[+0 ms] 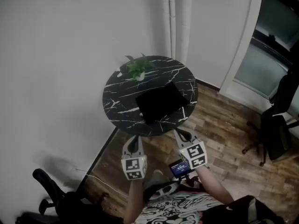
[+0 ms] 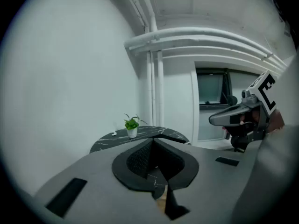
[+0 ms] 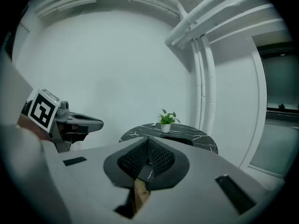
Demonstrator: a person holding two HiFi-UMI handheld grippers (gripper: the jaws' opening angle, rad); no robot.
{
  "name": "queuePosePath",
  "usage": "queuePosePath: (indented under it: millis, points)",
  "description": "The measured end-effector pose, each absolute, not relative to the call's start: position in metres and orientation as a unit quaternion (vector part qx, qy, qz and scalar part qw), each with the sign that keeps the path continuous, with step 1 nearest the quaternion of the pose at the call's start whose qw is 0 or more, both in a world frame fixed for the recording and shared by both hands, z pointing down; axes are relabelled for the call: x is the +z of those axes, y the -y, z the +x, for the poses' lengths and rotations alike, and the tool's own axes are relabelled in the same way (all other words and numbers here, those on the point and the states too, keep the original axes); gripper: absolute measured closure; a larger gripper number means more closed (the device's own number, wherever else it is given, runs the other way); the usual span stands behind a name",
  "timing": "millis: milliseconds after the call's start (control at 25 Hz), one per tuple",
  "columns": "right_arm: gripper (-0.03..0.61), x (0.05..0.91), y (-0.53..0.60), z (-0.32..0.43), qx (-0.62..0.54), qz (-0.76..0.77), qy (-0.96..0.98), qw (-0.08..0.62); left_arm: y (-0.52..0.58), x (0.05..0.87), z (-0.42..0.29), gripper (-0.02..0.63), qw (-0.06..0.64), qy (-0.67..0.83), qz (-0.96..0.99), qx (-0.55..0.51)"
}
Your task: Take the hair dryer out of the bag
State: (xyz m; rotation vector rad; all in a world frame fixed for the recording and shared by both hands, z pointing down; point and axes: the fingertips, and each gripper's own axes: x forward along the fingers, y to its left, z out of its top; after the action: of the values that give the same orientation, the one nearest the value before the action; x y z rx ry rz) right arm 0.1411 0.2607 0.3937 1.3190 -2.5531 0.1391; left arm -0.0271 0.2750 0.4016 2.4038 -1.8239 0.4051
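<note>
The black bag (image 1: 161, 102) lies flat on the round marble table (image 1: 117, 97) at centre frame, its long axis running lower left to upper right. No hair dryer is in sight, so it is presumably still inside. The bag sits straight ahead of and above the left gripper (image 1: 135, 138) and the right gripper (image 1: 180, 133), neither clearly nearer. Both are held side by side at the table's near edge, tipped slightly downward, jaws pressed together on nothing.

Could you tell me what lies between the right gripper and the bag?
Only a bare strip of table, in the head view: nothing stands between the right gripper and the bag.
</note>
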Motion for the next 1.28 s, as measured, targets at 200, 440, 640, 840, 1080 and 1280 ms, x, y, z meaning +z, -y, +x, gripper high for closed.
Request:
queuePosePath:
  millis: [200, 440, 640, 840, 1080, 1280]
  points:
    - [0.56, 0.393, -0.257, 0.141, 0.043, 0.454, 0.88, 0.132, -0.271, 0.403, -0.026, 0.598, 0.046, 0.598, 0.787, 0.143]
    - [0.56, 0.393, -0.253, 0.152, 0.052, 0.46, 0.878, 0.124, -0.268, 0.402, -0.02, 0.598, 0.039, 0.598, 0.786, 0.148]
    - [0.56, 0.388, -0.254, 0.152, 0.069, 0.444, 0.888, 0.1, -0.27, 0.393, -0.005, 0.598, 0.055, 0.569, 0.812, 0.119]
    - [0.56, 0.393, -0.249, 0.157, 0.07, 0.441, 0.888, 0.104, -0.266, 0.395, -0.002, 0.599, 0.081, 0.568, 0.813, 0.1]
    - [0.56, 0.402, -0.227, 0.161, 0.083, 0.448, 0.884, 0.102, -0.246, 0.405, -0.011, 0.599, 0.073, 0.584, 0.799, 0.125]
    - [0.56, 0.41, -0.194, 0.157, 0.092, 0.454, 0.88, 0.106, -0.212, 0.414, -0.021, 0.598, 0.077, 0.587, 0.795, 0.133]
